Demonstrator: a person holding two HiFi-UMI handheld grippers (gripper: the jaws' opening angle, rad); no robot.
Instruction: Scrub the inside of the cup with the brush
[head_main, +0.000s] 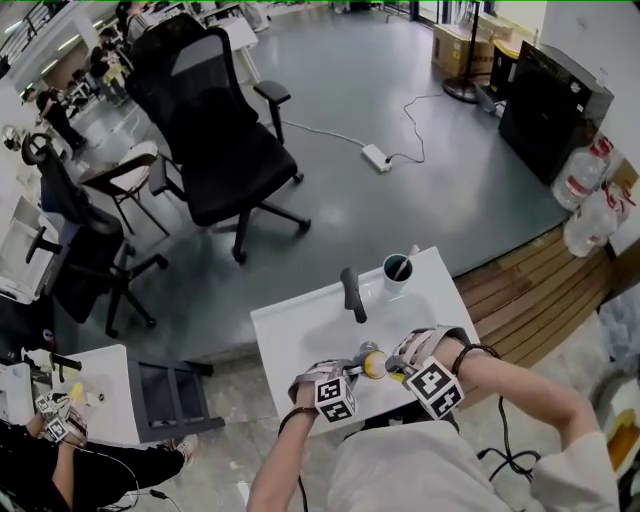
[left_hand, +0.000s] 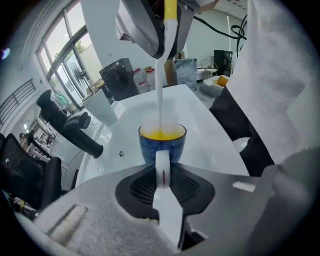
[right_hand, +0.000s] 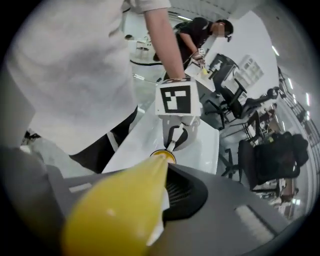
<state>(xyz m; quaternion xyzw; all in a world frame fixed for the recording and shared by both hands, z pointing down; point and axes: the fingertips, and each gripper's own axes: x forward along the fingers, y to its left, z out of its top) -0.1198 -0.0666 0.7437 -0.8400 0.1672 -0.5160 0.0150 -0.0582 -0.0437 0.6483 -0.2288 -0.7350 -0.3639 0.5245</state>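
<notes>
A blue cup (left_hand: 162, 142) with a yellow inside stands on the white table (head_main: 300, 330), near its front edge. My left gripper (left_hand: 162, 180) is shut on the cup's white handle (left_hand: 162, 170). In the head view the cup (head_main: 372, 363) sits between the left gripper (head_main: 350, 378) and the right gripper (head_main: 402, 368). The brush has a yellow grip (right_hand: 120, 205) and a white stem (left_hand: 160, 85) that reaches down into the cup's mouth. My right gripper (right_hand: 160, 185) is shut on the yellow grip, above the cup (right_hand: 163, 156). The brush head is hidden inside the cup.
A dark mug (head_main: 397, 270) with a stick in it stands at the table's far edge. A black handle-shaped object (head_main: 352, 293) lies left of it. Black office chairs (head_main: 215, 130) stand on the floor beyond. A second white table (head_main: 100, 390) is at the left.
</notes>
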